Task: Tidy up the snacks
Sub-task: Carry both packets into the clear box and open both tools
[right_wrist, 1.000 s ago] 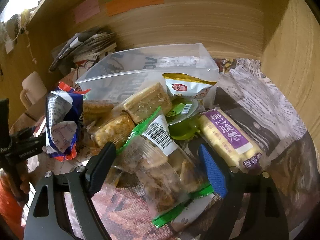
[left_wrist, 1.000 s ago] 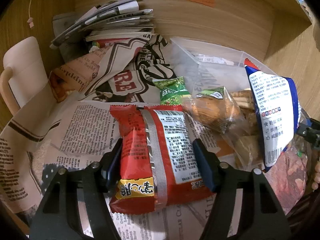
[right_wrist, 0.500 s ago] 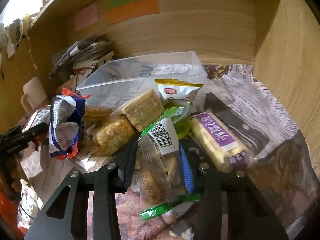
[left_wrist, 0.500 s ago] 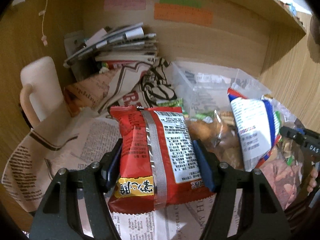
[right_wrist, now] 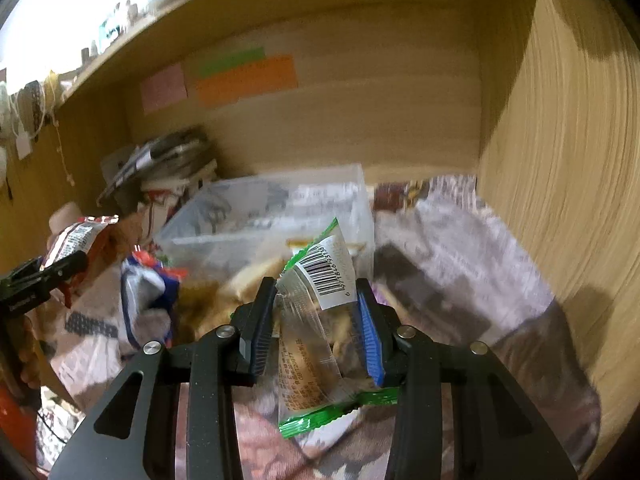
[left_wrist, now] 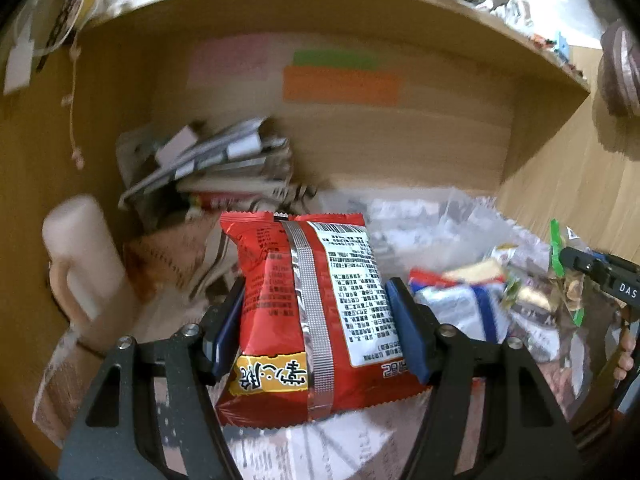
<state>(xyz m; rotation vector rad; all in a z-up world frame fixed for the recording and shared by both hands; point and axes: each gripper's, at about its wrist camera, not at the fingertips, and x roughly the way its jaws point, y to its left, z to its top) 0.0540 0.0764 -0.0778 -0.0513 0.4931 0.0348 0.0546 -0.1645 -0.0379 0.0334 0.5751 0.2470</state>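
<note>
My left gripper [left_wrist: 316, 320] is shut on a red snack bag [left_wrist: 308, 300] and holds it lifted above the newspaper-covered shelf. My right gripper [right_wrist: 316, 320] is shut on a clear, green-edged snack pack [right_wrist: 316, 320] with a barcode, also lifted. A clear plastic box [right_wrist: 264, 216] stands behind the snack pile. A blue and white bag [right_wrist: 146, 292] lies in the pile and also shows in the left wrist view [left_wrist: 460, 308]. The left gripper with the red bag shows at the left edge of the right wrist view [right_wrist: 72, 248].
A stack of magazines [left_wrist: 212, 160] and a cream mug [left_wrist: 84, 256] stand at the back left. Wooden walls close the shelf at the back and at the right [right_wrist: 560, 160]. Newspaper [right_wrist: 452, 248] covers the shelf floor.
My right gripper closed on the green-edged pack and lifted it. My left gripper raised the red bag and pulled back; both views now show more of the shelf wall.
</note>
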